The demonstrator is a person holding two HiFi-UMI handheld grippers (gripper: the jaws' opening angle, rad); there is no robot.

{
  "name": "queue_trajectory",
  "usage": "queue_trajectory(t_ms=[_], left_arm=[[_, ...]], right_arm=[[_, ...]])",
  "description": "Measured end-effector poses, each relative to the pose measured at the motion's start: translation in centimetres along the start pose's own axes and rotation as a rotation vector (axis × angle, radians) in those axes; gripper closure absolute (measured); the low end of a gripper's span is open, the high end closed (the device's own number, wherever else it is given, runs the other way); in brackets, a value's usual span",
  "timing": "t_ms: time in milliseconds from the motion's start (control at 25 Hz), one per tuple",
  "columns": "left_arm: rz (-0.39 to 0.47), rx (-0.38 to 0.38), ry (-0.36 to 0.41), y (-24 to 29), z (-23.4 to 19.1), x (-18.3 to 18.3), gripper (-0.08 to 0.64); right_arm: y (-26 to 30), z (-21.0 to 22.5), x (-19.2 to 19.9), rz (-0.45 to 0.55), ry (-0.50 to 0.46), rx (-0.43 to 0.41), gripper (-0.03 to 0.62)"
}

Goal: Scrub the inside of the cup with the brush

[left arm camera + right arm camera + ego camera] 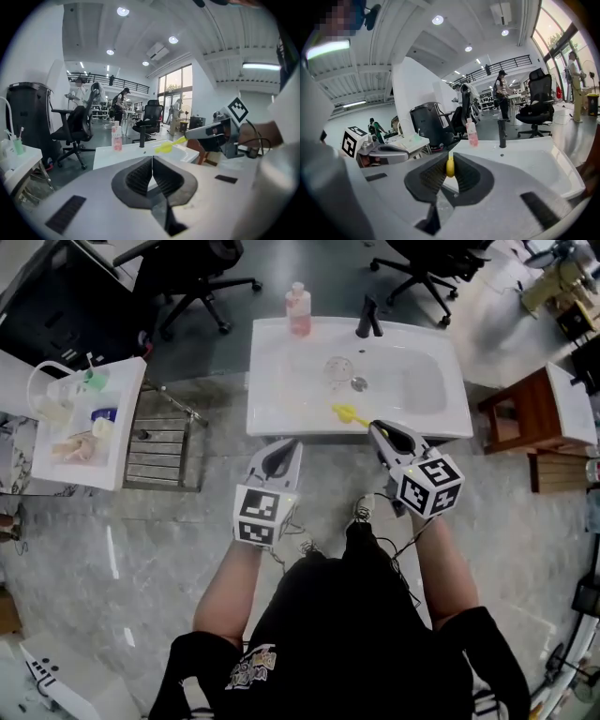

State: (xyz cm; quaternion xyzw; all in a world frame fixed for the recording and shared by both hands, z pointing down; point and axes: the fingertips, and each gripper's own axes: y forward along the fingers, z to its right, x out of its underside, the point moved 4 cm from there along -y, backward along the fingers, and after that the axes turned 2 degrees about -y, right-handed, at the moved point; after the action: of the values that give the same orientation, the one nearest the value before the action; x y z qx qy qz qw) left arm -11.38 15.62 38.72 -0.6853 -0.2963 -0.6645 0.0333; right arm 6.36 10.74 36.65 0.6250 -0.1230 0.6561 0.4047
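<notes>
Holding the yellow brush (349,414) clamped in the right gripper (377,430) over the front edge of the sink (272,418), the person has not yet taken the clear cup (337,369) sitting mid-basin by the drain (359,383), so the left gripper (285,448), closed on nothing, likely must open and fetch it.

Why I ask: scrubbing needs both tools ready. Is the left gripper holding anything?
No: in the left gripper view, the left gripper has its jaws shut together with nothing between them.
</notes>
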Motion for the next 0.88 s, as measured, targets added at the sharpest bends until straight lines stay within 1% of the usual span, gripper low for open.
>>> queue_trajectory(t_ms=[160,320,520,880], left_arm=[[0.007,0.032,0.005,0.0,2.0,-0.2,0.552],[0.024,0.027,0.011,-0.1,4.5,-0.7,0.552],[0.054,-0.016,0.008,0.1,7.9,-1.7,0.554],[0.042,-0.097,0.02,0.2,14.2,-2.3,0.552]], right_arm=[[-2.9,0.4,0.3,0.017,0.001,0.046,0.555],[-5.6,1.0,0.1,0.036,-0.012,0.05,0.555],[-8.8,2.3,-0.8,0.065,-0.04,0.017,0.555],[-12.7,4.9,-1.0,0.099,-0.058,-0.087,0.555]])
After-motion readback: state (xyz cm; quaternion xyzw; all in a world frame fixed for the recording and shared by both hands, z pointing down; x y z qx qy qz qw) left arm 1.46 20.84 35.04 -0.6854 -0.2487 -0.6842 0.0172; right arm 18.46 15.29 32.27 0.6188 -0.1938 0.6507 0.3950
